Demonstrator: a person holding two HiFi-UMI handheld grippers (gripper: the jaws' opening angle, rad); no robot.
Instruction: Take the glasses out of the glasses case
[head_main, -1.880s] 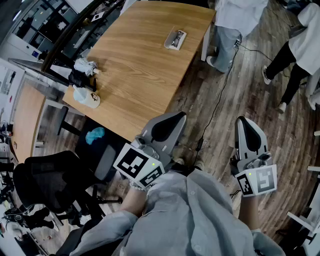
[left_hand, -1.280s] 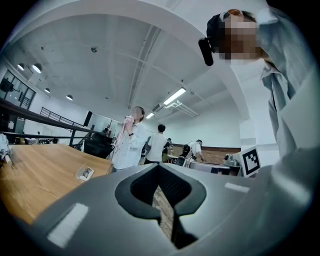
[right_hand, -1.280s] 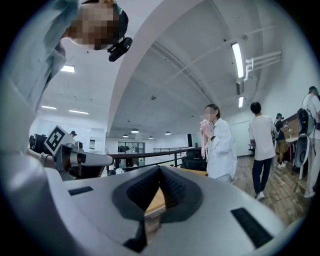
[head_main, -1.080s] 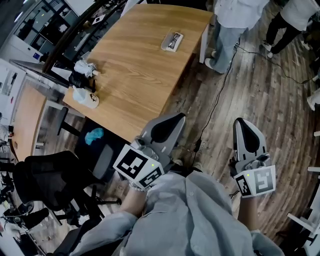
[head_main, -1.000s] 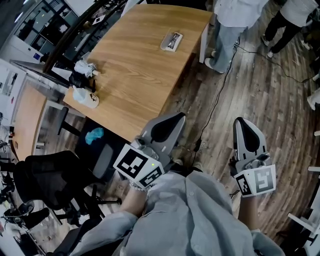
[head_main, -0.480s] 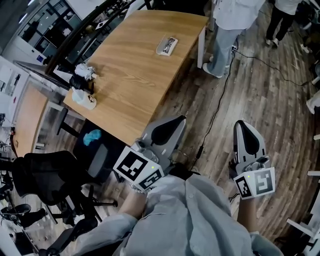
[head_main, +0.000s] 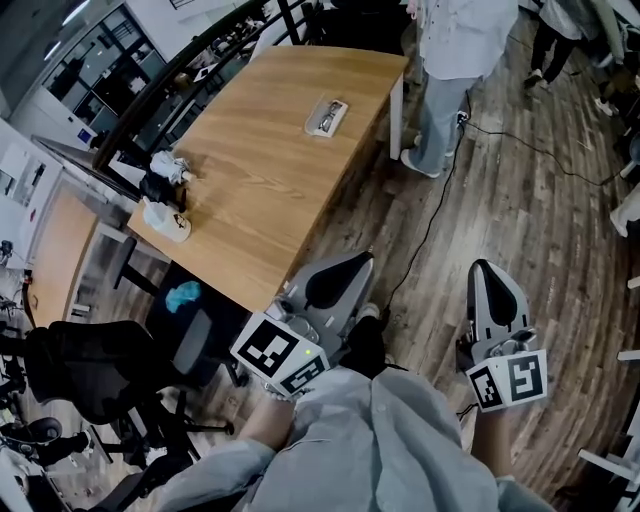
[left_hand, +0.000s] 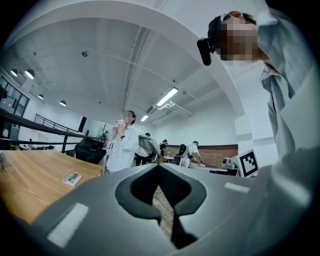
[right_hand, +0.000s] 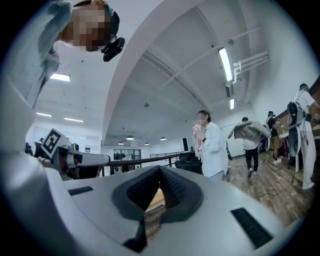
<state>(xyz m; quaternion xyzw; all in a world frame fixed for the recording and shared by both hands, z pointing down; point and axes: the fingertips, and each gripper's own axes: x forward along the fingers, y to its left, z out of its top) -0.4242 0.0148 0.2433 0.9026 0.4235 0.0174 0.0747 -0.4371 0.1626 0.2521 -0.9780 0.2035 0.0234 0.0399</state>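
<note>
The glasses case (head_main: 325, 116) lies open on the far part of the wooden table (head_main: 260, 190), light-coloured, with dark glasses inside. It also shows small at the left of the left gripper view, as the glasses case (left_hand: 73, 177). Both grippers hang close to my body, over the floor and well short of the table. My left gripper (head_main: 358, 260) is shut with nothing in it; its tips meet in its own view, left gripper (left_hand: 159, 167). My right gripper (head_main: 487, 268) is likewise shut and empty, right gripper (right_hand: 160, 169).
A white tissue-like bundle (head_main: 165, 222) and a dark object (head_main: 163, 172) sit at the table's left edge. A black office chair (head_main: 85, 365) stands at lower left. A person in a white shirt (head_main: 452, 60) stands at the table's far corner. A cable (head_main: 435, 200) runs along the wooden floor.
The head view has shifted, so the table and case now sit lower and further left in it. People at the right have walked away. Both grippers have stayed shut near my body.
</note>
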